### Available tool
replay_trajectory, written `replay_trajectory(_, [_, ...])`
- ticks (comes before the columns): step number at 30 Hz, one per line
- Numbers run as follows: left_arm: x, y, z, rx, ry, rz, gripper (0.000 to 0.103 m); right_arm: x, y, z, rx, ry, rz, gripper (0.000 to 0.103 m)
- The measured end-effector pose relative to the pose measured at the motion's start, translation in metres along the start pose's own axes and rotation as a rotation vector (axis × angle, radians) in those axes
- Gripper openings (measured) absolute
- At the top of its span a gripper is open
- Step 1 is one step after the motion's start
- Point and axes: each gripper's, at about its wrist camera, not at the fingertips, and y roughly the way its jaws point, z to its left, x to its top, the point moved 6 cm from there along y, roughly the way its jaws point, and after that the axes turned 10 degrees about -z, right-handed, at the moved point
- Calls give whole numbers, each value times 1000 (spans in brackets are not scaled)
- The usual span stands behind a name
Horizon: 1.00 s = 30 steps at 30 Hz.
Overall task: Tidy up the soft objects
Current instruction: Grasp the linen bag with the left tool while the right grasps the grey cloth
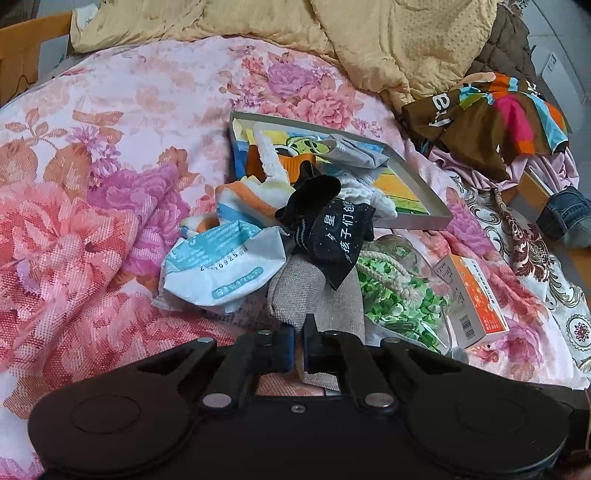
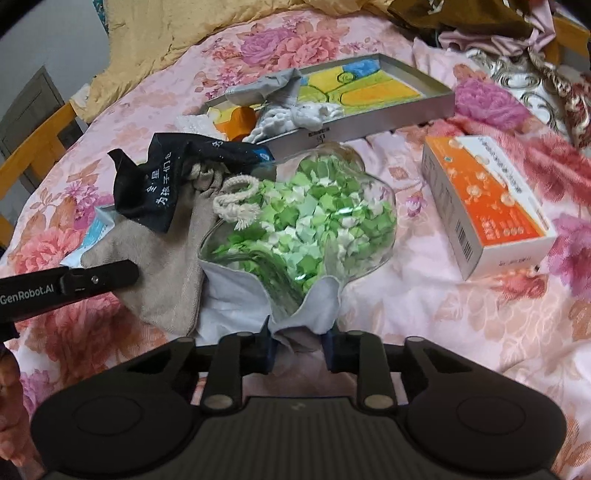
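Note:
A beige drawstring pouch [image 1: 325,295] lies on the floral bedspread, and my left gripper [image 1: 299,345] is shut on its near edge. The pouch also shows in the right wrist view [image 2: 162,258], with the left gripper's finger [image 2: 99,277] on it. A black cloth with white characters [image 1: 332,236] lies on the pouch's far end. A clear star-shaped jar of green paper stars [image 2: 314,221] lies on its side on a white cloth [image 2: 229,306]. My right gripper [image 2: 299,347] is open, its jaws on either side of the jar's near point.
A grey tray [image 2: 388,114] holds a grey cloth and white knitted pieces behind the jar. An orange and white box [image 2: 487,206] lies at right. A crumpled blue and white packet [image 1: 221,269] lies at left. A yellow blanket [image 1: 332,33] and piled clothes [image 1: 491,118] lie at the back.

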Motion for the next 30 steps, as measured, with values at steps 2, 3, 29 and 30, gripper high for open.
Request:
replay_trajectory(2, [0,-1,0,0,8,-6,3,-1,-1,0,7,9,-1,15])
replay_trajectory(3, [0,-2,-1,1,15,-8,3,-1,-2,1,8,4,-7,13])
replay_trajectory(29, [9,-60,-43,-177,142,-220,1,38,-74,20,106,-65,-410,5])
replay_trajectory(30, [11,-64,-44,-194,133,-232,1,40,-77,19,110,-55,-419,5])
